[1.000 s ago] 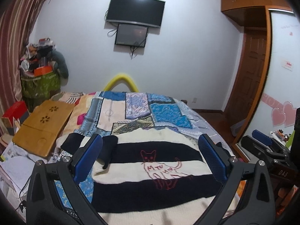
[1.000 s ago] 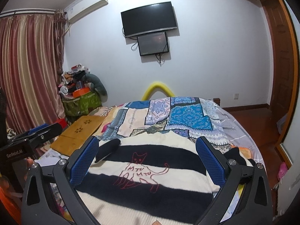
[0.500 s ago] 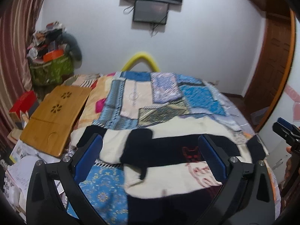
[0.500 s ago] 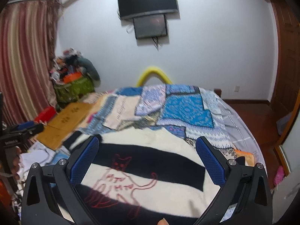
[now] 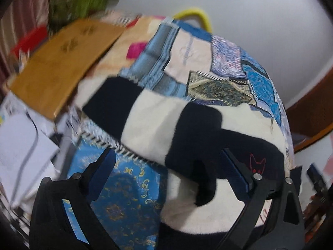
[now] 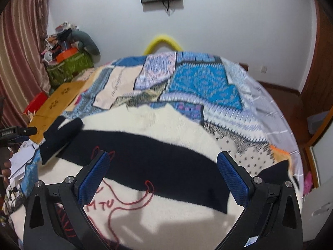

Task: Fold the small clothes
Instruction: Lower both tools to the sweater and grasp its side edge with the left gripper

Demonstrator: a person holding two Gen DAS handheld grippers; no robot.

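A cream and black striped knitted sweater with a red cat outline lies spread flat on the bed's blue patchwork quilt, one sleeve reaching toward ten o'clock in the left wrist view. The left tool hangs over that sleeve with its blue pads spread wide, holding nothing. The right tool hovers above the sweater's chest, likewise spread and empty. At ten o'clock in the right wrist view a green fabric basket is heaped with clutter, an orange item on top; a flat bamboo lap tray lies beside the bed
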